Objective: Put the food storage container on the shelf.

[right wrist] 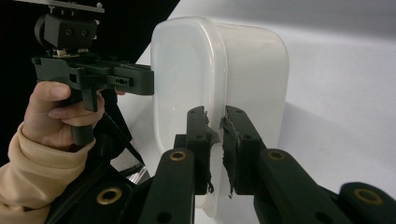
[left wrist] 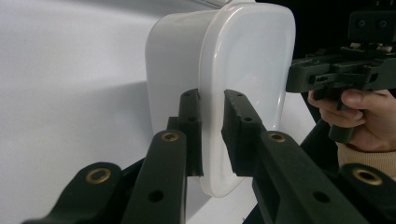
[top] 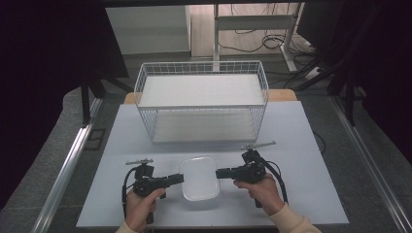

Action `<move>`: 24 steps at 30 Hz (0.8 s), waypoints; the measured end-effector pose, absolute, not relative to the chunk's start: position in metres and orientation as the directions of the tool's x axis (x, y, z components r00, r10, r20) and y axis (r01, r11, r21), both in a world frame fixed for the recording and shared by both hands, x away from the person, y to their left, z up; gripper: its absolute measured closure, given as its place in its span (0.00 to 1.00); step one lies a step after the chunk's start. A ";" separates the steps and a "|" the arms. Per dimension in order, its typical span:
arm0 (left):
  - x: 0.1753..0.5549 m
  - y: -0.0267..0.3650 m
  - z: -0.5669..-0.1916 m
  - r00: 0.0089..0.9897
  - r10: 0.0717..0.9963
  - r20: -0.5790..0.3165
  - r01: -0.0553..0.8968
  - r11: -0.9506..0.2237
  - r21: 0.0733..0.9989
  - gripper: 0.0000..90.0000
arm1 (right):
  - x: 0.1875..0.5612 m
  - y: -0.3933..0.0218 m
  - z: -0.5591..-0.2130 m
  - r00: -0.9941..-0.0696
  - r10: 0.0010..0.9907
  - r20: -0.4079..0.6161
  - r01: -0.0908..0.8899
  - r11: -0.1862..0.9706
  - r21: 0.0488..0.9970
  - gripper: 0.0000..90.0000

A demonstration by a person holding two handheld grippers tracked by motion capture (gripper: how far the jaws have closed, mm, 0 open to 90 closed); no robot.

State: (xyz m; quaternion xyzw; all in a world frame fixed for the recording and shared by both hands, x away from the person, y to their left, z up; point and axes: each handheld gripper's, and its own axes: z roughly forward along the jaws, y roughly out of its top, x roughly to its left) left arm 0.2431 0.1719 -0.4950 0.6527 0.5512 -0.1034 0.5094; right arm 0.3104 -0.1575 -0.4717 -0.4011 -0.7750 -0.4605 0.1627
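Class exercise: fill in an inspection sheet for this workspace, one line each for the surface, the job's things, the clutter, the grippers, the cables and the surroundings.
Surface: pale table top, flat and bare around the work.
Job's things: white plastic container, near the front edge; white wire basket behind it, nothing in it.
Clutter: nothing seen.
Grippers: left gripper shut on the container's left rim; right gripper shut on its right rim.
Cables: a black cable trails from the right gripper; floor cables beyond the table.
Surroundings: dark curtains at the sides, desk legs behind.
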 end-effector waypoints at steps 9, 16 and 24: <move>0.242 0.172 -0.487 0.398 0.612 -0.684 0.808 0.120 0.577 0.87 | 0.309 -0.159 -0.464 -0.654 0.467 0.594 0.744 0.256 0.617 0.90; 0.245 0.172 -0.482 0.408 0.610 -0.679 0.799 0.120 0.589 0.87 | 0.310 -0.159 -0.456 -0.670 0.465 0.578 0.728 0.259 0.635 0.90; 0.254 0.171 -0.470 0.434 0.614 -0.659 0.781 0.107 0.615 0.87 | 0.315 -0.160 -0.446 -0.684 0.465 0.562 0.711 0.254 0.656 0.90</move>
